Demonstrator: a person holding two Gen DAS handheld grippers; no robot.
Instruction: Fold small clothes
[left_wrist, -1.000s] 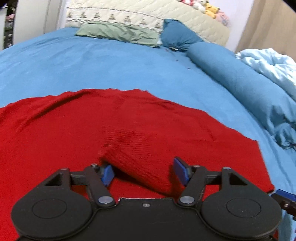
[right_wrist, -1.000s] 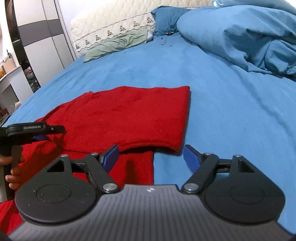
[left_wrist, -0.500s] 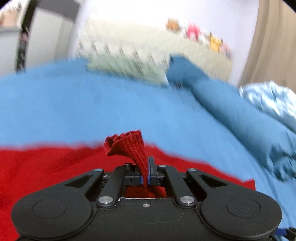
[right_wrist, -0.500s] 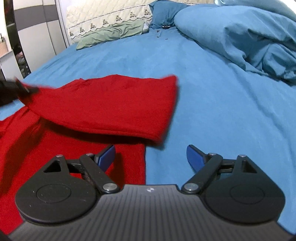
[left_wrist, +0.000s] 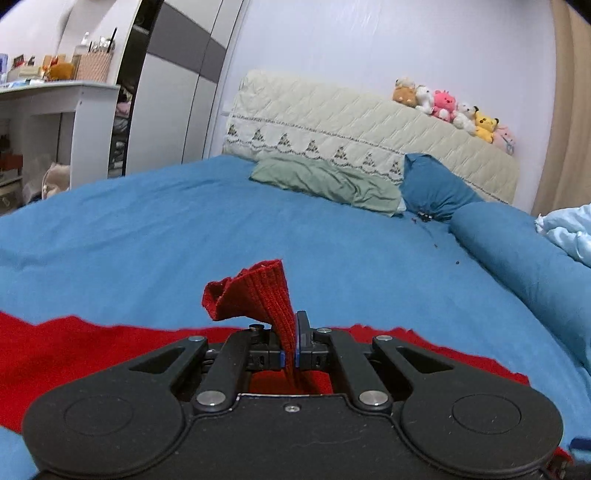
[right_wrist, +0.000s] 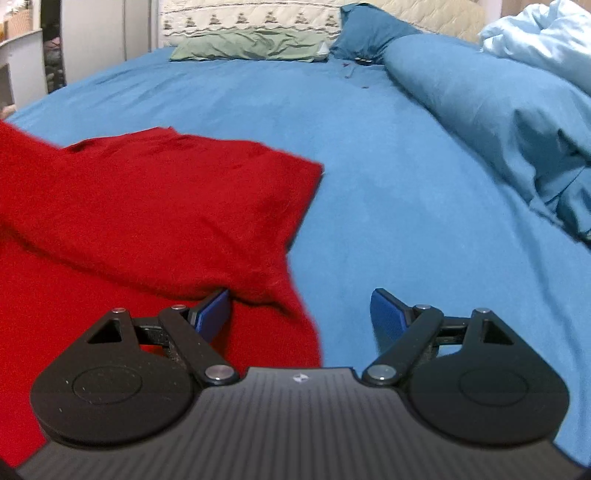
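Left gripper (left_wrist: 291, 360), lower centre of its view: jaws pressed together on a ribbed edge of the red knit garment (left_wrist: 258, 295), a tuft standing up above the fingertips. Rest of the garment spread low across the frame on the blue bedsheet (left_wrist: 184, 240).

Right gripper (right_wrist: 301, 314), lower centre of its view: jaws spread wide, nothing between them; left fingertip just beside a raised fold of the garment, which fills the left half of that frame.

Likely step: carrying the pinched edge over to make a fold. Best done with a firm pinch, a low, even arc across, edges lined up before release; right gripper free to pin or smooth the body so the knit does not drag or bunch.

No readable writing; only a small emblem (right_wrist: 297, 377) on the right gripper's housing, too small to read.
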